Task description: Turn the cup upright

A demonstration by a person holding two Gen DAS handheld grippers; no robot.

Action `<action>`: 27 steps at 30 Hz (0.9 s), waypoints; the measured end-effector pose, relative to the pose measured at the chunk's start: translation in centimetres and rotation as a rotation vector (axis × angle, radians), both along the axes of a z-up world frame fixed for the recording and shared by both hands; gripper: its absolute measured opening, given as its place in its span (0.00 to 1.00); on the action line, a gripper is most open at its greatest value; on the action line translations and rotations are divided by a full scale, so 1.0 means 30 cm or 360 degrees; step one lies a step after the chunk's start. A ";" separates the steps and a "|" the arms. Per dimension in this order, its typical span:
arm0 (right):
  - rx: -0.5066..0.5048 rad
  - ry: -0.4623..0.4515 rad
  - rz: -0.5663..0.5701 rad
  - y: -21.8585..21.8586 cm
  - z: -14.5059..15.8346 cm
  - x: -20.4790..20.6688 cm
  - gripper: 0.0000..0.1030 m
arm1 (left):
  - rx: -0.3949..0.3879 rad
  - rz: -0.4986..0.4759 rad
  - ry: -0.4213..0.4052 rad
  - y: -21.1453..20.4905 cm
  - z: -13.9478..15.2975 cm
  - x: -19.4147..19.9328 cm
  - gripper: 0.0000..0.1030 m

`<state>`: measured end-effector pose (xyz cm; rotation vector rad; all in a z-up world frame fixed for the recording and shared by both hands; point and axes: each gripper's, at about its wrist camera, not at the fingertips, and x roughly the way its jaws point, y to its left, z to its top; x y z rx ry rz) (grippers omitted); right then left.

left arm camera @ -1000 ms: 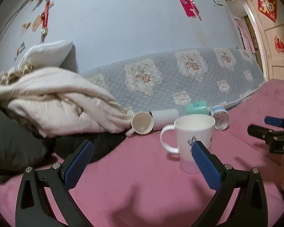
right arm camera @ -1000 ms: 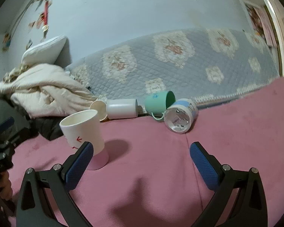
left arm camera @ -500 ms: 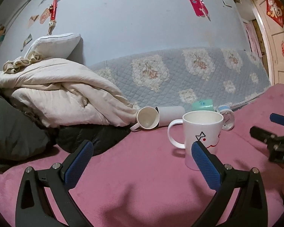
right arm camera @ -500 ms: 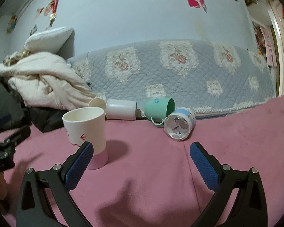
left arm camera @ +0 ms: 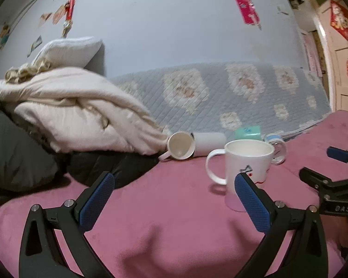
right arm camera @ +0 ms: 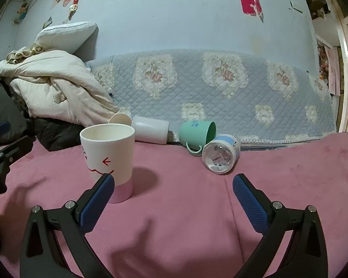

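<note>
A white mug with a pink base and a drawn face (left arm camera: 248, 169) stands upright on the pink blanket (left arm camera: 174, 220); it also shows in the right wrist view (right arm camera: 109, 157). My left gripper (left arm camera: 174, 199) is open and empty, its right finger just in front of the mug. My right gripper (right arm camera: 174, 197) is open and empty, the mug just beyond its left finger. Behind lie on their sides a cream mug (left arm camera: 181, 144), a white cup (right arm camera: 150, 129), a green mug (right arm camera: 197, 135) and a blue-and-clear cup (right arm camera: 220, 157).
A pile of cream bedding (left arm camera: 69, 111) and dark clothing (left arm camera: 109, 169) sits at the left. A quilted floral cover (right arm camera: 220, 88) rises behind the cups against the blue wall. The right gripper shows at the right edge of the left wrist view (left arm camera: 331, 180).
Both grippers have drawn slightly back and steadied, both still open. The white mug stands upright in the same spot.
</note>
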<state>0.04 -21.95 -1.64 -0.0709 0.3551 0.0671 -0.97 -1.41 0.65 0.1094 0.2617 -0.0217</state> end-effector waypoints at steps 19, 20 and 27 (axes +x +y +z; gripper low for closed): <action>0.0102 0.0059 -0.0019 -0.046 -0.021 0.026 1.00 | -0.0137 0.0133 0.0047 0.063 -0.014 0.026 1.00; 0.0103 0.0058 -0.0022 -0.047 -0.021 0.025 1.00 | -0.0137 0.0134 0.0050 0.062 -0.015 0.026 1.00; 0.0113 0.0065 -0.0029 -0.051 -0.023 0.025 1.00 | -0.0068 0.0141 0.0045 0.036 -0.017 0.024 1.00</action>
